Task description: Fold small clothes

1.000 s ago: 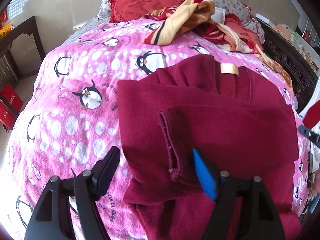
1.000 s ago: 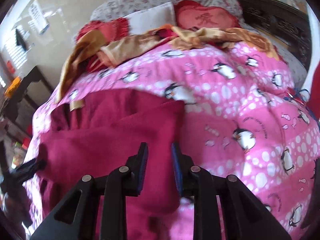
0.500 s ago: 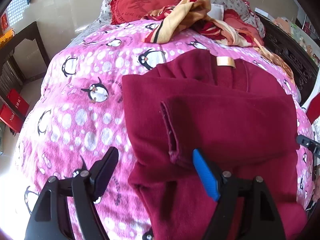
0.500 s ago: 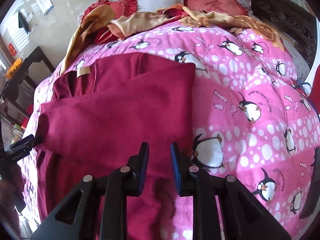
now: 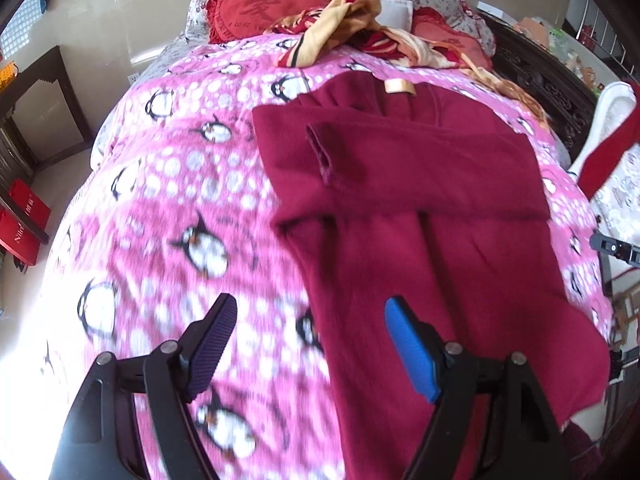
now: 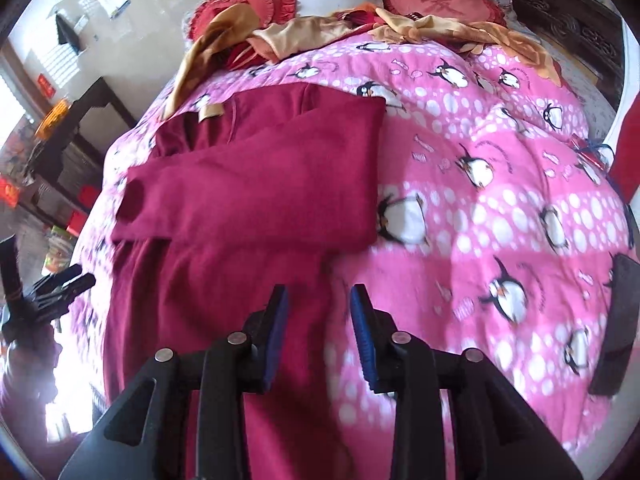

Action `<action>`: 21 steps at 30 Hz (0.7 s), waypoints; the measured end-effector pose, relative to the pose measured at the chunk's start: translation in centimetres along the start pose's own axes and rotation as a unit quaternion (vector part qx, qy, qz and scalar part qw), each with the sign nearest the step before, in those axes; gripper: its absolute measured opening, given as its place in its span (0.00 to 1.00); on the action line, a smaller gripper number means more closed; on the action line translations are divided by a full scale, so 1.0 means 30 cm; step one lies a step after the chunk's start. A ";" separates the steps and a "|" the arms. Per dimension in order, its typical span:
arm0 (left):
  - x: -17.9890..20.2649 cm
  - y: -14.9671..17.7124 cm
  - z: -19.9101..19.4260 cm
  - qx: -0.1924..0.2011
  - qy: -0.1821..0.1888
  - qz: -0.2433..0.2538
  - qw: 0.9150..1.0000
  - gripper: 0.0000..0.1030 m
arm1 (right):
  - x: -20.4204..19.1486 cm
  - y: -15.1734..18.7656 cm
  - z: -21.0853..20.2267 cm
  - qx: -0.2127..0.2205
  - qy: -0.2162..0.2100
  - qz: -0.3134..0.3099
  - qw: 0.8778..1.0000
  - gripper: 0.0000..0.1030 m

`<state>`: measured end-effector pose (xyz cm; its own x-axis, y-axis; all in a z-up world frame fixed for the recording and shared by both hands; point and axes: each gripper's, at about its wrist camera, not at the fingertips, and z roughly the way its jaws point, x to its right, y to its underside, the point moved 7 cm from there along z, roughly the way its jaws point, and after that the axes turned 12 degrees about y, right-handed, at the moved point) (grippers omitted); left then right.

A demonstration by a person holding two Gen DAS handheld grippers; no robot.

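A dark red garment (image 5: 432, 208) lies flat on the pink penguin blanket (image 5: 168, 184), both sleeves folded across its chest and a tan neck label (image 5: 400, 87) at its top. My left gripper (image 5: 310, 354) is open and empty, held above the garment's lower left edge. In the right wrist view the same garment (image 6: 256, 184) lies left of centre. My right gripper (image 6: 319, 330) is partly open and empty, above the garment's lower right edge. The left gripper's tip (image 6: 60, 280) shows at the far left of that view.
A pile of red and gold clothes (image 5: 352, 28) and red heart pillows (image 5: 256, 12) lie at the head of the bed. A dark carved bed frame (image 5: 560, 88) runs along the right. A dark wooden table (image 5: 36, 104) stands on the left.
Both grippers have drawn back from the folded sleeves toward the garment's lower hem. The right gripper's jaws have opened a little wider. The garment lies as before.
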<state>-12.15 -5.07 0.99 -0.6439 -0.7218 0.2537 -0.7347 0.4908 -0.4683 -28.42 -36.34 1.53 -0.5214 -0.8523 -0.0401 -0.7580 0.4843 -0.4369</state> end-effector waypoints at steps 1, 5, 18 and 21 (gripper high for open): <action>-0.002 0.033 -0.020 -0.003 0.004 -0.003 1.000 0.78 | 0.009 0.041 -0.030 -0.005 0.001 -0.010 1.000 0.27; -0.003 0.160 -0.082 -0.015 0.034 -0.032 0.999 0.78 | 0.031 0.206 -0.098 -0.031 -0.006 -0.038 0.999 0.33; 0.099 0.489 -0.102 -0.078 0.070 -0.069 0.992 0.78 | 0.068 0.542 -0.108 -0.063 -0.059 0.006 0.996 0.44; 0.128 0.533 -0.076 -0.095 0.067 -0.061 0.991 0.78 | 0.074 0.558 -0.094 -0.063 -0.064 0.017 0.996 0.44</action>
<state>-26.86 1.12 -3.59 -0.5610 -0.7163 0.4150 -0.8277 0.4961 -0.2624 -43.37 -29.58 -3.34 -0.5001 -0.8491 -0.1698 -0.7881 0.5276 -0.3172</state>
